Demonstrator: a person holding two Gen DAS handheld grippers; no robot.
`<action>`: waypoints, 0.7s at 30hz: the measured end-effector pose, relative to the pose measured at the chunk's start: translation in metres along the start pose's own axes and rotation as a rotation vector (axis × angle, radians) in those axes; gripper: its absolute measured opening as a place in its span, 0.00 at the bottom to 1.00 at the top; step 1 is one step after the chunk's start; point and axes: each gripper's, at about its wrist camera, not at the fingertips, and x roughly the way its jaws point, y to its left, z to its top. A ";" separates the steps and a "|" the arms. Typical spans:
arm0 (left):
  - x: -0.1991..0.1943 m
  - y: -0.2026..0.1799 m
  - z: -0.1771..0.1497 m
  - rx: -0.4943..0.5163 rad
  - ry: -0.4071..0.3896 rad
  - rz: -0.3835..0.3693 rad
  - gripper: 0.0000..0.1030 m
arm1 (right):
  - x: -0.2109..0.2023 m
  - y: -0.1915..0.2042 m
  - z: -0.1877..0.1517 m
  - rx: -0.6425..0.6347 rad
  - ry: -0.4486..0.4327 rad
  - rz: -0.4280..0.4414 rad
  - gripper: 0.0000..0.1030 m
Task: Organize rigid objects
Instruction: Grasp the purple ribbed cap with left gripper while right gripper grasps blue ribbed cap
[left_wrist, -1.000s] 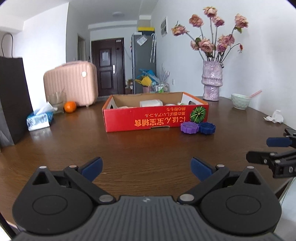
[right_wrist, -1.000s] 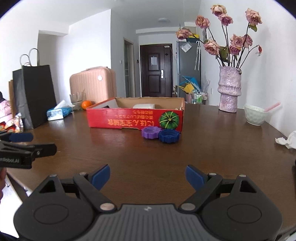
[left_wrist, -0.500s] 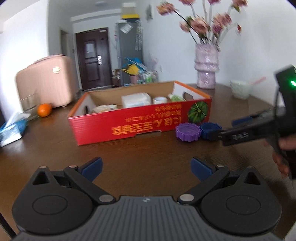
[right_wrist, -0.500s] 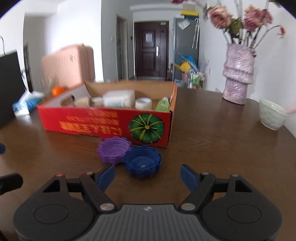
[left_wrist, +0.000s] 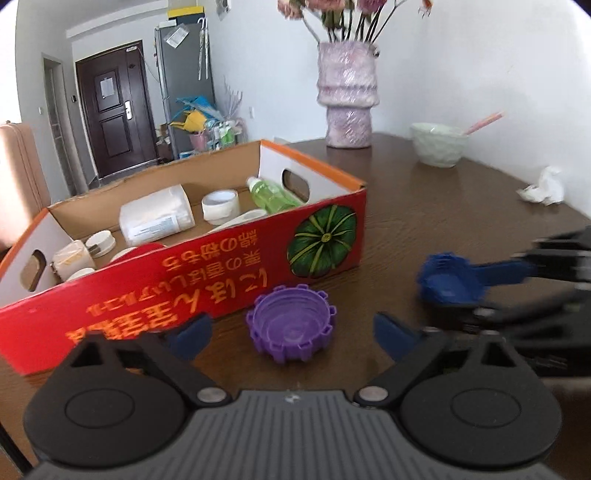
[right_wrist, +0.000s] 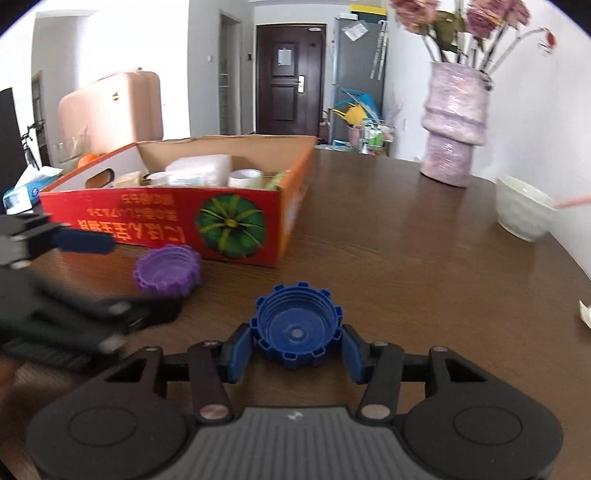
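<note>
Jaws of the right gripper (right_wrist: 297, 356) closing on the blue cap (right_wrist: 296, 326) – blue pads against both its sides, cap open side up on the brown bench (right_wrist: 424, 273), near and a little right of the box corner. Jaws of the left gripper (left_wrist: 291, 332) closing too, but wide of the purple cap (left_wrist: 291, 323), pads clear of its ribbed rim on either side. Purple cap open side up on the bench, just near the red front wall of the cardboard box (left_wrist: 207, 284), left of the blue cap and apart from it. Seen from the left wrist, blue cap (left_wrist: 448, 278) at right, one blue finger of the right gripper laid along its far side, the rest blurred. Seen from the right wrist, purple cap (right_wrist: 168, 271) at left, left gripper dark and blurred beside it.

Inside the box – a white tub (left_wrist: 157, 216) on its side, a roll of tape (left_wrist: 221, 206), a green bottle (left_wrist: 271, 195), small white jars at the left end. Far right on the bench: a lilac vase (left_wrist: 348, 94) with dried roses, a pale bowl (left_wrist: 437, 149), a crumpled tissue (left_wrist: 543, 188). Far left, a pink suitcase (right_wrist: 110, 107) and a tissue pack (right_wrist: 26, 188).
</note>
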 end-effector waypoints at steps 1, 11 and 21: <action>0.008 0.001 0.001 -0.014 0.026 0.001 0.62 | -0.003 -0.004 -0.003 0.004 -0.002 -0.003 0.49; -0.009 0.004 -0.006 -0.082 0.023 -0.003 0.53 | -0.006 -0.016 -0.009 0.033 -0.018 0.007 0.49; -0.113 0.012 -0.019 -0.133 -0.079 0.108 0.53 | -0.026 -0.004 -0.010 0.030 -0.048 0.016 0.48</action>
